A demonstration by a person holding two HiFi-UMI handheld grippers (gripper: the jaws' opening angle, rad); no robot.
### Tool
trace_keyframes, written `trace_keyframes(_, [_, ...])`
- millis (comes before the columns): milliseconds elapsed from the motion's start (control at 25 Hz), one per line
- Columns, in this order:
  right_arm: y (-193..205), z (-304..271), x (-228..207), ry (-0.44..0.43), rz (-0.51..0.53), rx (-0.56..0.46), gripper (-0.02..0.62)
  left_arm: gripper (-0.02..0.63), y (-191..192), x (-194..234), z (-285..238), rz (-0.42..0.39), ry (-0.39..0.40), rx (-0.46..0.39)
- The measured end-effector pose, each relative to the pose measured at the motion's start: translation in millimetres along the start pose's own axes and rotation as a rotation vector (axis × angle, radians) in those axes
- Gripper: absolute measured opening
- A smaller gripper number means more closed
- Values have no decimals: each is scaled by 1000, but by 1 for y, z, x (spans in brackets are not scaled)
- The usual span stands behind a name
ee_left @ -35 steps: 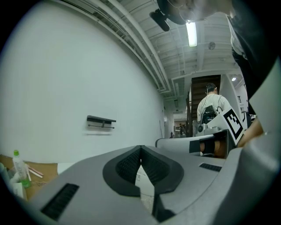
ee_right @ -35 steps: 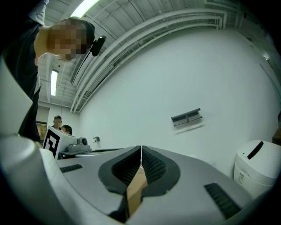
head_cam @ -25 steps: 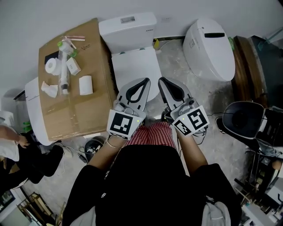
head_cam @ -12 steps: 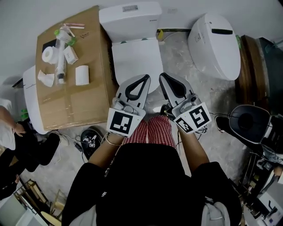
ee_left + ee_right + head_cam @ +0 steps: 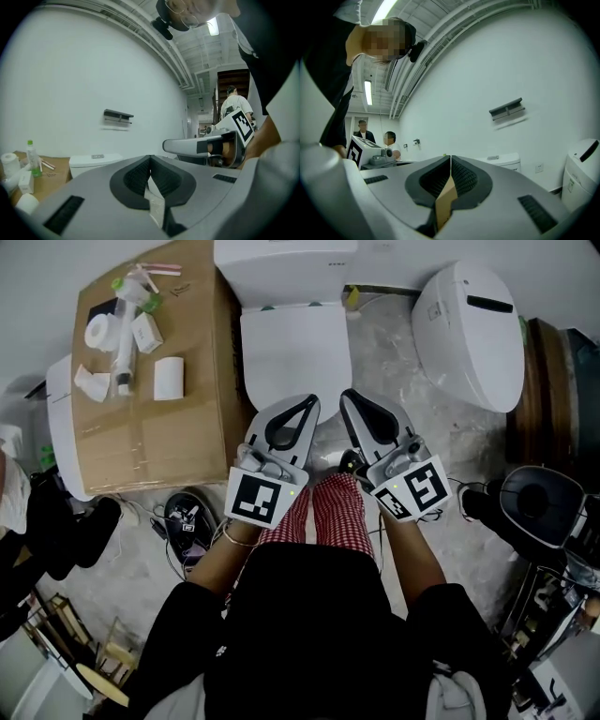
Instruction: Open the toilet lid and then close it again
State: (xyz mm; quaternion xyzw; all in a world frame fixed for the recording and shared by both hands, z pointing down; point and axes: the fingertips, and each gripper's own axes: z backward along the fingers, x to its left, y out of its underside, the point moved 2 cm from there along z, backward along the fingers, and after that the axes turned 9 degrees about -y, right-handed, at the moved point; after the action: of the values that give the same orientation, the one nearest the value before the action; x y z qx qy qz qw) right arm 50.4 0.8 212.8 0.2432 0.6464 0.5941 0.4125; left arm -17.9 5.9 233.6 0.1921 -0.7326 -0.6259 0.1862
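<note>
Mid-frame before the shut toilet lid (image 5: 295,348), left gripper (image 5: 307,405) and right gripper (image 5: 350,397) hover, fingers (image 5: 307,437) pressed together, empty, poised to lift.

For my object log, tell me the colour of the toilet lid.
The toilet lid is plain white, best seen in the head view.
</note>
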Motion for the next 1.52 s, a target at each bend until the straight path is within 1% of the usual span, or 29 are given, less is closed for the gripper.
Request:
trace_keyframes(120, [12, -2, 1, -18, 5, 25, 20, 6, 7, -2, 2, 6, 5, -18])
trace_keyframes(240, [20, -2, -1, -36, 8, 53, 21, 6, 18, -5, 2, 6, 10, 9])
trace_keyframes(400, [24, 2, -9, -33, -23, 30, 20, 5, 32, 3, -3, 22, -38, 50])
trace_keyframes(520, [32, 1, -14, -34, -36, 28, 20, 5, 41, 11, -5, 32, -63, 60])
trace_keyframes(640, [42, -1, -17, -41, -39, 40, 20, 5, 48, 16, -5, 22, -80, 67])
trace_keyframes(760, [52, -5, -21, -49, -27, 57, 20, 5, 56, 20, -7, 29, -89, 73])
trace_keyframes(840, [58, -8, -24, -55, -25, 62, 20, 6, 64, 22, -9, 17, -92, 84])
trace_keyframes(960, [68, -8, -28, -56, -41, 65, 20, 6, 75, 21, -12, -2, -91, 96])
trace_keyframes(1080, [80, -6, -32, -62, -56, 76, 20, 5, 88, 18, -14, 4, -80, 122])
trace_keyframes(1200, [90, -7, -34, -75, -69, 72, 20, 6, 97, 16, -15, 8, -70, 125])
trace_keyframes(1280, [94, -6, -33, -82, -50, 75, 18, 5, 103, 11, -17, 7, -55, 126])
trace_keyframes(1400, [100, -4, -32, -91, 3, 93, 20, 5, 111, 9, -17, -35, -37, 133])
trace_keyframes(1440, [104, -5, -33, -92, 9, 96, 20, 5, 114, 10, -17, -43, -38, 131])
trace_keyframes(1520, [112, -5, -35, -92, 8, 104, 20, 5, 121, 11, -17, -36, -48, 131])
